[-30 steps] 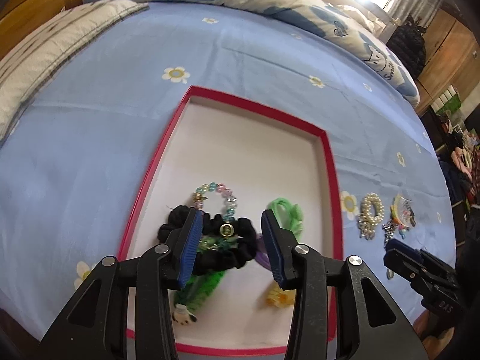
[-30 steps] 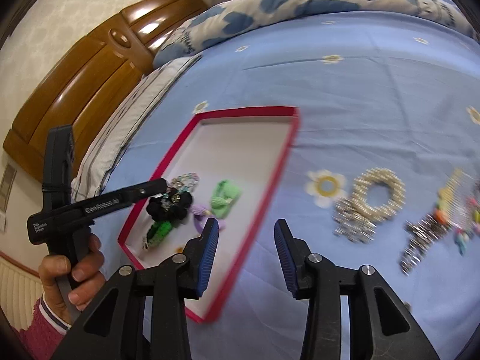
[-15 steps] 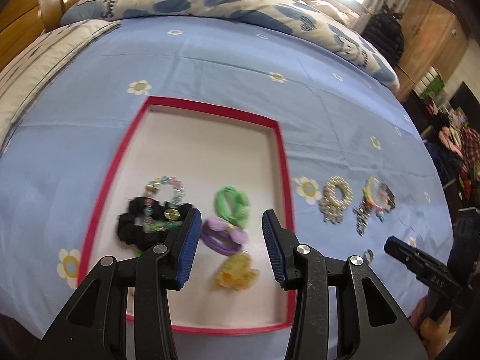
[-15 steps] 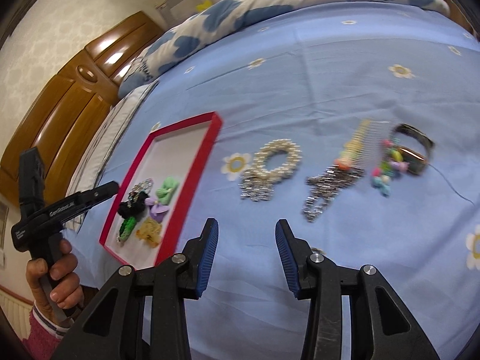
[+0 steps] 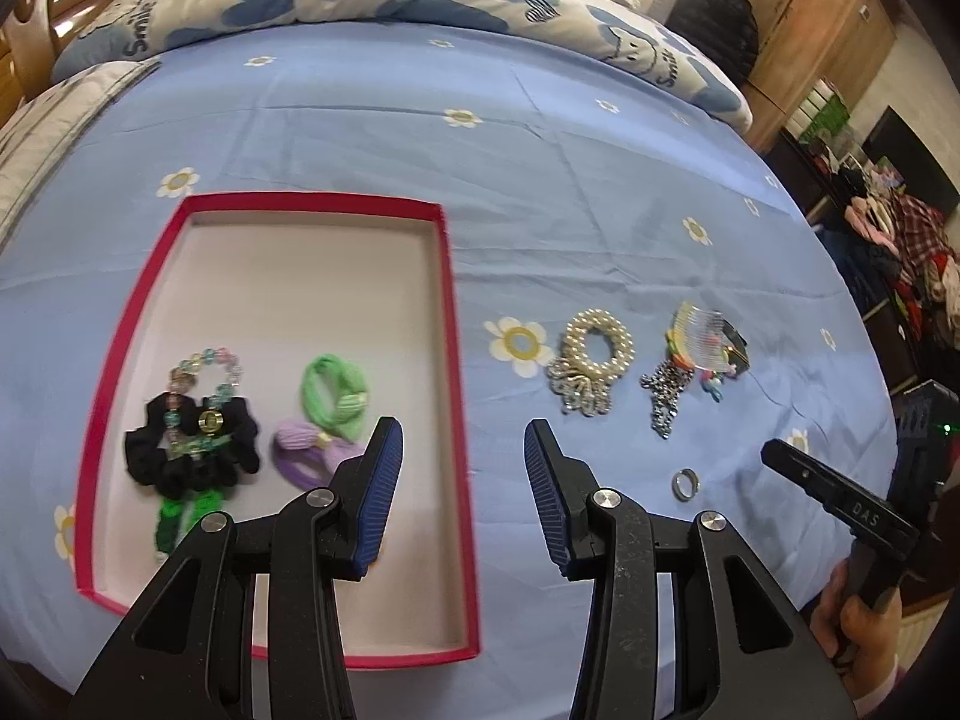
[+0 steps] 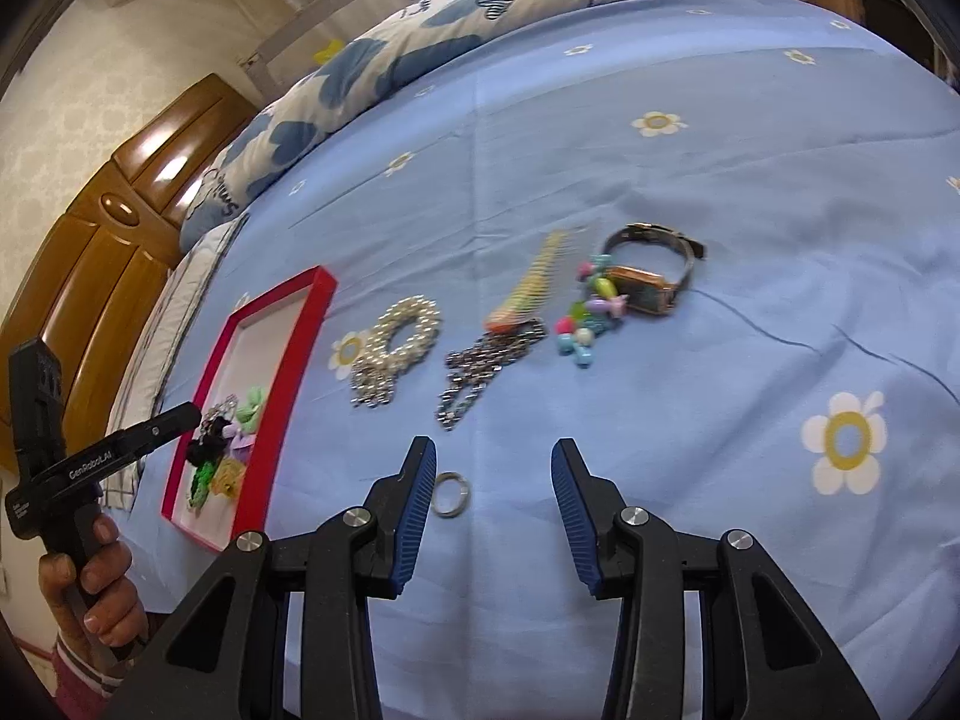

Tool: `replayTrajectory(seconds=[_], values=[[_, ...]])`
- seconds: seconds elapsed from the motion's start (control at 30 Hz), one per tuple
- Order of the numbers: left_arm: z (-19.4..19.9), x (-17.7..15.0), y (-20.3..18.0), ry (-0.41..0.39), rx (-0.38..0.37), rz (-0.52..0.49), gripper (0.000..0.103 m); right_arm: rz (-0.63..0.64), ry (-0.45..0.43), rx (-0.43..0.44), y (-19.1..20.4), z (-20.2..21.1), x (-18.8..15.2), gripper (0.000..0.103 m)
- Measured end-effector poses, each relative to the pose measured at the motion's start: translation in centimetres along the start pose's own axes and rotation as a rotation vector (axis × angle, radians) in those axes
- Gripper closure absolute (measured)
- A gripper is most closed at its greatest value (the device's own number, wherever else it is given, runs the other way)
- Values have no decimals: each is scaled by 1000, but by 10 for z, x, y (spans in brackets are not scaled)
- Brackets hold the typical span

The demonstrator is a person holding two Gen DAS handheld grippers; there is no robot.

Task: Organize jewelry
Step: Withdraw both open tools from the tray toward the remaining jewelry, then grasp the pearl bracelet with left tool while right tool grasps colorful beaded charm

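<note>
Only the right wrist view shows the watch [image 6: 651, 276]; both grippers' fingers [image 5: 384, 480] gape empty.

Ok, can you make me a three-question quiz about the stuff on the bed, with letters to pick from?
1. Where is the black scrunchie?
A. inside the red box
B. on the pillow
C. between the tongs

2. What colour is the bedsheet?
A. green with stripes
B. blue with flowers
C. plain red

3. What are the right tongs doing?
A. squeezing the watch
B. holding the pearl bracelet
C. open, holding nothing

Answers:
1. A, it lies on the box floor by the green hair tie.
2. B, white and yellow flowers dot the blue cloth.
3. C, only sheet shows between them; the little ring lies beside one finger, and the watch and pearl bracelet lie further off.
</note>
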State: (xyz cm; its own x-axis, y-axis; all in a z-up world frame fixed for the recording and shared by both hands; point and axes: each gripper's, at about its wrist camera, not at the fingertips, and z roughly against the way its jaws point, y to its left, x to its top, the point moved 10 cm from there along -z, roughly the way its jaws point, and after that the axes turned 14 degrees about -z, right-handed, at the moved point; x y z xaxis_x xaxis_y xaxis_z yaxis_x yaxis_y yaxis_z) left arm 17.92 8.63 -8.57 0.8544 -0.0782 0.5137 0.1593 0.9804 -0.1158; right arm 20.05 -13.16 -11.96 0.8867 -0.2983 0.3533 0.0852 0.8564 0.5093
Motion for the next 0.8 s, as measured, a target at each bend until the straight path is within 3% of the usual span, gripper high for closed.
replayTrajectory(seconds=[0.47,0.8], values=[[-39,19,-37,48,-33,-71,62,-25,-25,-30,-19,-19,25,60],[-95,38,-59,121,-43,-115,62,-19,-32,-57,-23,-48,47,60]])
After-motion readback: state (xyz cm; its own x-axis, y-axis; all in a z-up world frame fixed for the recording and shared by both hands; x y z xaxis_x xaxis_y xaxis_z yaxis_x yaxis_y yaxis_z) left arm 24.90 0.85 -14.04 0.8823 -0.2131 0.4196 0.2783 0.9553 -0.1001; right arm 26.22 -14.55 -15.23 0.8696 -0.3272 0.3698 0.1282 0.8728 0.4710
